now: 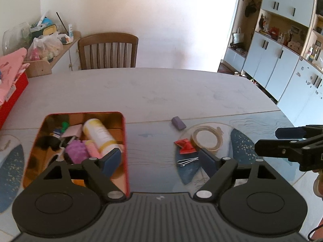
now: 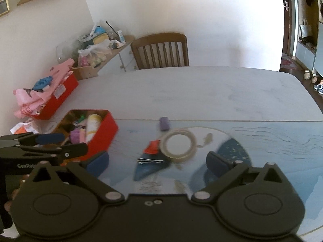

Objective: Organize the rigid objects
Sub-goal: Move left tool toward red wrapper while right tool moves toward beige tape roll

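Observation:
A red tin box (image 1: 126, 141) (image 2: 105, 129) stands open on the table, holding a white bottle (image 1: 99, 134), a purple piece (image 1: 75, 151) and other small items. To its right lie a tape roll (image 1: 207, 139) (image 2: 178, 145), a red packet (image 1: 184, 146) (image 2: 152, 147), metal clips (image 1: 186, 161) (image 2: 150, 161) and a purple block (image 1: 178, 123) (image 2: 164, 123). My left gripper (image 1: 159, 162) (image 2: 60, 143) is open and empty, between the box and the loose items. My right gripper (image 2: 158, 164) (image 1: 266, 141) is open and empty, just before the clips and tape.
A wooden chair (image 1: 108, 50) (image 2: 160, 50) stands at the table's far side. A red box with pink cloth (image 2: 50, 92) (image 1: 12, 84) sits at the left. A cluttered shelf (image 1: 46, 46) lines the left wall. Cabinets (image 1: 282, 60) stand at the right.

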A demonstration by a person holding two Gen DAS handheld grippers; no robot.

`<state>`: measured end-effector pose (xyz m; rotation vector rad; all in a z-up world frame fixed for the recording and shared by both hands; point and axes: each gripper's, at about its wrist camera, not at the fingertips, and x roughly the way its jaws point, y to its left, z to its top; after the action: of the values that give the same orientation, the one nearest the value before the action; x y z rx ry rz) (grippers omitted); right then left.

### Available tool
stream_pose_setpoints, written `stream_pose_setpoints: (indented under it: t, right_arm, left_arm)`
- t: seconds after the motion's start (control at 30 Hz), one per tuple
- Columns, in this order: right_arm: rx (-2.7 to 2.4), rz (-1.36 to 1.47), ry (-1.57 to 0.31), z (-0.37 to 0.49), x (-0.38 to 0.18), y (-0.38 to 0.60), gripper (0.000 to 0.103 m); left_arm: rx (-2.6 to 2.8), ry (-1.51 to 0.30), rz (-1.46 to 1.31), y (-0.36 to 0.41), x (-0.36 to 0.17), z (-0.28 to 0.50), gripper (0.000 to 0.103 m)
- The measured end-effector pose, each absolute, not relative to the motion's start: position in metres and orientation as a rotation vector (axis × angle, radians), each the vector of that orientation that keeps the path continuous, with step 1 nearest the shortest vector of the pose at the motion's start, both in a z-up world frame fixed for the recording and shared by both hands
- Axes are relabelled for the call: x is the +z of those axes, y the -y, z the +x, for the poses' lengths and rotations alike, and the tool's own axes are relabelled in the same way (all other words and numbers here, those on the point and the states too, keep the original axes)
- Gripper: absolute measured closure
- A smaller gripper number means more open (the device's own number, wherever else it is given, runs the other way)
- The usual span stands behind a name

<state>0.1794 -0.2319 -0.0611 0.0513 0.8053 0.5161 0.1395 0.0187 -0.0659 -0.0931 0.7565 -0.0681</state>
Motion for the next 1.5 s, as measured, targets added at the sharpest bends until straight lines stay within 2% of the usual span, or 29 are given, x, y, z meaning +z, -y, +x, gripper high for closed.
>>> stream_pose_setpoints:
  t: [0.73,1.13,1.5]
  right_arm:
    - [0.668,-0.206,-0.867,0.242,-0.122,0.253,0.001]
    - [0.763,-0.332,-0.869,0.261,-0.145,0.230,0.007]
    - [0.808,-0.314,-0.865,0.284,-0.153,0.218,0.012]
  left_arm:
    - [0.031,-0.898,-0.042,0.046,-0.132,0.219,0.019]
    - [0.077,-0.966,-0.031,0.049,-0.160,0.249,0.019]
    - [0.090,-0.986,-0.035,0.045,-0.168,0.268,0.020]
